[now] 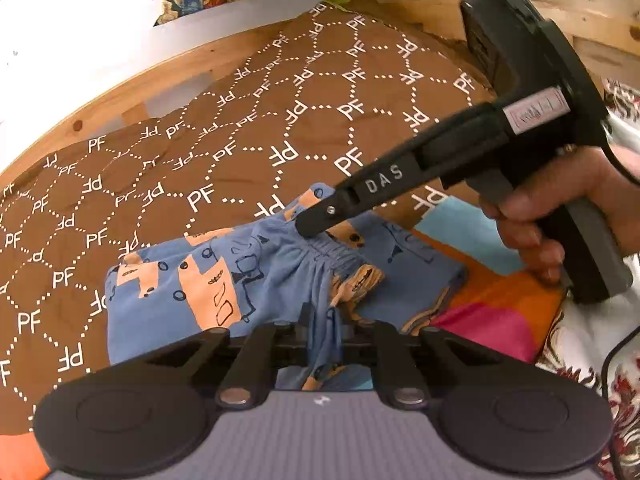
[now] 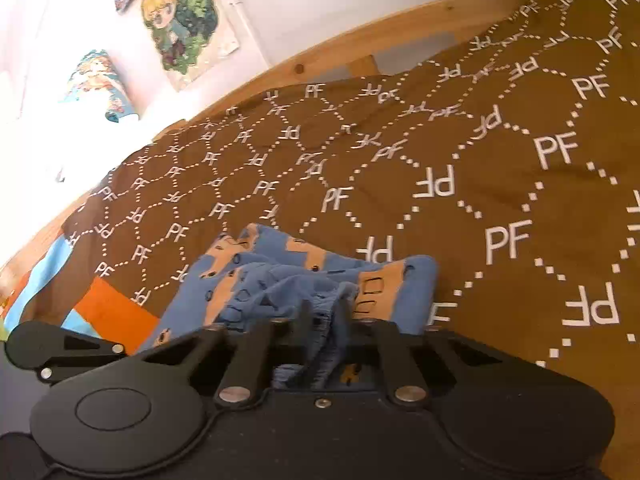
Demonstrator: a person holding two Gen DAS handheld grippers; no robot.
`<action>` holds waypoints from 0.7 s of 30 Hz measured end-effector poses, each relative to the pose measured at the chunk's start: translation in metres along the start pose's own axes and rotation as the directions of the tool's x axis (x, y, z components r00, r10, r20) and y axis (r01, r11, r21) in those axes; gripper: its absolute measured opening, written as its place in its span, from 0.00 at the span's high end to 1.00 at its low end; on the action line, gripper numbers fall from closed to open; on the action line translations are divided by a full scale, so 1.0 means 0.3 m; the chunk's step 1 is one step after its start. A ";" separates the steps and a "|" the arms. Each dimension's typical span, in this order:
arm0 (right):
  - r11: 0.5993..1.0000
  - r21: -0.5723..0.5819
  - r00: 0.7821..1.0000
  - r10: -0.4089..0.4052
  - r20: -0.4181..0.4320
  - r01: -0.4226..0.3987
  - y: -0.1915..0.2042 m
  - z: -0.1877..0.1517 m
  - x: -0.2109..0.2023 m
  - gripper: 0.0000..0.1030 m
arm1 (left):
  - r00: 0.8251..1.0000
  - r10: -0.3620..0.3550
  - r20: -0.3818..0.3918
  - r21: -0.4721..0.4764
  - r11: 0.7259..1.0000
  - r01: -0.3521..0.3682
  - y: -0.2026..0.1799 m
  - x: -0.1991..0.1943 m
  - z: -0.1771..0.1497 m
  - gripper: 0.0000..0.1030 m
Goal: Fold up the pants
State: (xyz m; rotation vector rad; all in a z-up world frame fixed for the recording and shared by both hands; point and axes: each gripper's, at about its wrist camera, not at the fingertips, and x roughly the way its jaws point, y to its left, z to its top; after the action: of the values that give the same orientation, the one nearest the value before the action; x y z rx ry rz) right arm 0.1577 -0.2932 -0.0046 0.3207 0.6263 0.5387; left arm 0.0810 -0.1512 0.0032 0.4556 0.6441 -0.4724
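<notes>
Left tool (image 1: 324, 336) pinched tight on a bunched fold of the blue-and-orange pants (image 1: 224, 280); right tool (image 2: 326, 320) likewise clamped on their gathered waistband. Pants heaped on the brown lettered bedspread (image 1: 240, 128), wooden bed frame (image 1: 132, 80) behind.

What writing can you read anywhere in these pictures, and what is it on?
"PF", repeated, some mirrored: brown bedspread.
"DAS": finger of the right gripper.
Label on that gripper's body: too blurred to read.
Blue pants: drawings only, no words.

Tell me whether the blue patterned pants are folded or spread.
Neither: blue-and-orange patterned pants lie bunched on the brown blanket, waistband gathered.
</notes>
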 end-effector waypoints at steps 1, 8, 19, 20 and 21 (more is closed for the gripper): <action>1.000 0.006 1.000 0.006 0.013 -0.007 0.003 0.002 -0.009 0.96 | 1.000 -0.003 0.003 -0.008 1.000 0.003 0.003 -0.005 0.000 0.92; 1.000 -0.015 0.998 -0.008 0.061 0.009 0.033 0.051 -0.094 0.98 | 0.998 0.002 0.068 -0.031 1.000 0.000 -0.004 -0.085 0.037 0.92; 0.989 -0.041 0.989 -0.144 -0.044 0.142 -0.025 0.072 -0.159 0.97 | 0.995 -0.096 0.040 0.026 0.995 0.095 -0.091 -0.011 0.063 0.92; 0.988 -0.042 0.987 -0.151 -0.058 0.149 -0.031 0.064 -0.150 0.97 | 0.995 -0.096 0.031 0.029 0.995 0.095 -0.091 0.001 0.055 0.92; 0.987 -0.045 0.985 -0.155 -0.070 0.152 -0.036 0.055 -0.140 0.97 | 0.995 -0.096 0.022 0.030 0.995 0.096 -0.090 0.010 0.049 0.92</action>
State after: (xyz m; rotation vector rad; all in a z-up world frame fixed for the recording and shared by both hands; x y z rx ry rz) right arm 0.1435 -0.3279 0.0230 0.2138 0.7045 0.4162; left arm 0.0752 -0.1815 0.0048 0.4469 0.6391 -0.5781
